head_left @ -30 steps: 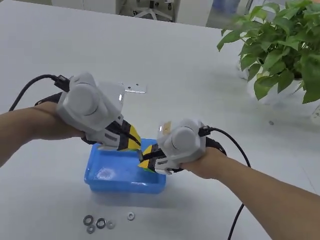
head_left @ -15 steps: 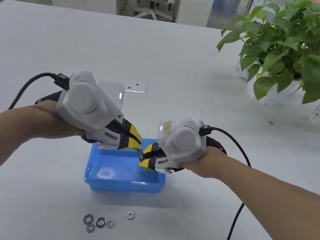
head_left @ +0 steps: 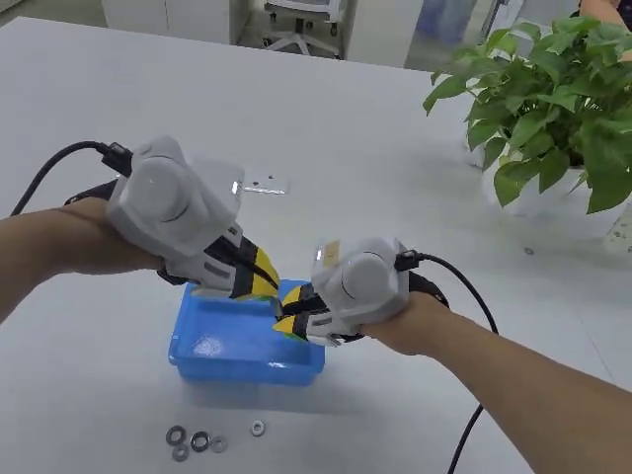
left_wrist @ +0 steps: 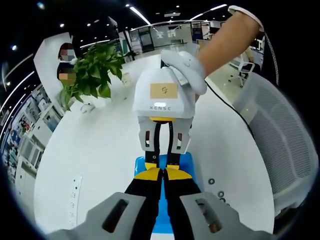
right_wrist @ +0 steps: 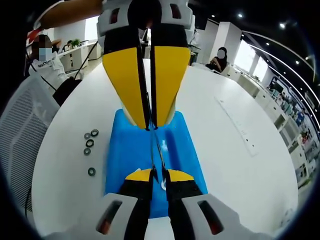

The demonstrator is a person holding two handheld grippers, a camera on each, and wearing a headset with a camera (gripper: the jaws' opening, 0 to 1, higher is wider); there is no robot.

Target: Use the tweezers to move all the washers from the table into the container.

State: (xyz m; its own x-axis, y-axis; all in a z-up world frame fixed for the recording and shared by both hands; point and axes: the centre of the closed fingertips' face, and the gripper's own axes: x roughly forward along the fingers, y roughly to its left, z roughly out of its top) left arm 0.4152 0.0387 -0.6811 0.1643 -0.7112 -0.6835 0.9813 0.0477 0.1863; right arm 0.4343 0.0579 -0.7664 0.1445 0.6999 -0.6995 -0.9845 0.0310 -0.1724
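The white counter (head_left: 326,138) runs wide and bare. A potted plant (head_left: 538,89) stands toward its far right corner, and a small white strip (head_left: 262,184) lies flat near its middle. Beyond the far edge stands an office chair (head_left: 301,20); the right gripper view shows an open office with people seated behind.

The blue container (head_left: 227,341) sits toward the near edge. The washers (head_left: 200,441) lie on the counter in a small cluster just nearer than the container and apart from it, with one a little off to the right.

Both claws meet tip to tip above the container's far right part. In the right gripper view, the right claw (right_wrist: 153,176) is pinched nearly closed on the thin tweezers (right_wrist: 154,150), which run straight forward to the left claw (right_wrist: 149,126). The left claw's yellow jaws also seem closed on the tweezers, though they are too fine to be sure. The washers lie well clear of both claws.
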